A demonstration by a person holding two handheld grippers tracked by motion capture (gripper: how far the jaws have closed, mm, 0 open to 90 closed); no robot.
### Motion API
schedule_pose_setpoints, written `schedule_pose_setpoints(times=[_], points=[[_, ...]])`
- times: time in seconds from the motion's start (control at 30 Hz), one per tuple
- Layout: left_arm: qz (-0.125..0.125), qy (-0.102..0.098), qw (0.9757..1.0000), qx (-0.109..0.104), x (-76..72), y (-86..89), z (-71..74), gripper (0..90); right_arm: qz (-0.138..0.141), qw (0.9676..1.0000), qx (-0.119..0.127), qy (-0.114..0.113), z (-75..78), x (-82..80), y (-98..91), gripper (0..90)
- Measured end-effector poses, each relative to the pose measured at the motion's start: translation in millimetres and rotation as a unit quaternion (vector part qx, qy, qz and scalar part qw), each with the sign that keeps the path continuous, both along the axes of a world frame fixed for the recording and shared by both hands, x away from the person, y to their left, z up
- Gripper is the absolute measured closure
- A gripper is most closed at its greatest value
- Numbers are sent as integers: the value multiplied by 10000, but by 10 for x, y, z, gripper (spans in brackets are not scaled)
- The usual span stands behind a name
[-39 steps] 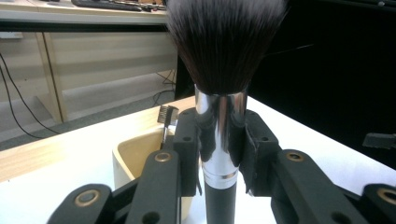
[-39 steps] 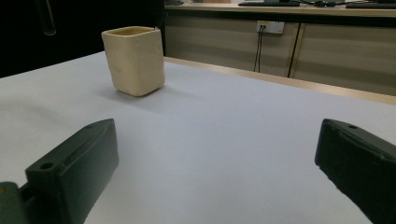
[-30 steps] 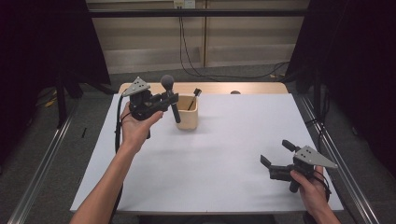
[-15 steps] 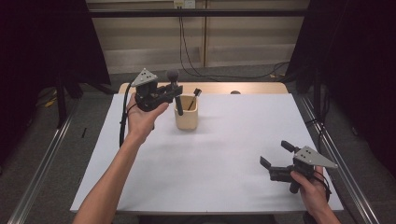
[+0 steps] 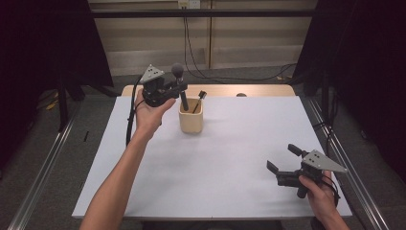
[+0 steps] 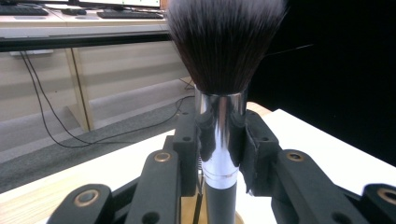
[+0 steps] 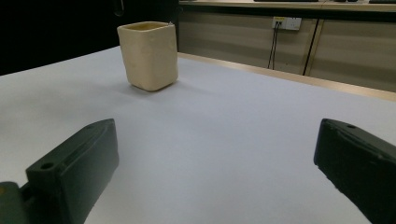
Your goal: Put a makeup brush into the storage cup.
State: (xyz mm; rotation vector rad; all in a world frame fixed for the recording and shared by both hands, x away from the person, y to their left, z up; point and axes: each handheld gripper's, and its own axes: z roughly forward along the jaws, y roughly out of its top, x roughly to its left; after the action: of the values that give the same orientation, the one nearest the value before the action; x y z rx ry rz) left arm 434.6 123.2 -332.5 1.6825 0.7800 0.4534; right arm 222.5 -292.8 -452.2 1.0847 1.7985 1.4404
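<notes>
Jaws of the right gripper [image 5: 282, 165] stand wide apart with nothing between them, low over the white table [image 5: 230, 191] at its near right corner, held by the right hand [image 5: 320, 189]. Farther off, at the far left, the left hand [image 5: 148, 115] holds the left gripper [image 5: 179, 88] up, its jaws clamped on the chrome collar of a brush [image 6: 224, 84], bristles up and handle slanting down over the rim of the cup [image 5: 191, 116]. That beige cup stands on the table just beside the gripper, with a thin dark tool [image 5: 199, 99] leaning inside it.
</notes>
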Motion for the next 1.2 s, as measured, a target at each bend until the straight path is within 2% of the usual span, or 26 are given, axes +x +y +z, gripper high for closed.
schedule_pose_setpoints(times=[0.33,0.53,0.6,0.77,1.2], points=[[88,-91,9999,105,98,-6,-102,708,-16,10000,16,6,0,-7,-3,0],[109,-15,9999,70,132,-21,-166,708,-29,10000,8,-5,-1,-3,-9,0],[97,-7,9998,161,146,-33,-193,708,-24,10000,13,-1,-1,-4,-8,0],[107,49,9999,123,174,-51,-268,708,-18,10000,-10,19,-4,-3,-14,0],[134,134,9995,233,186,-43,-431,709,11,10000,-33,13,-6,-6,-3,0]])
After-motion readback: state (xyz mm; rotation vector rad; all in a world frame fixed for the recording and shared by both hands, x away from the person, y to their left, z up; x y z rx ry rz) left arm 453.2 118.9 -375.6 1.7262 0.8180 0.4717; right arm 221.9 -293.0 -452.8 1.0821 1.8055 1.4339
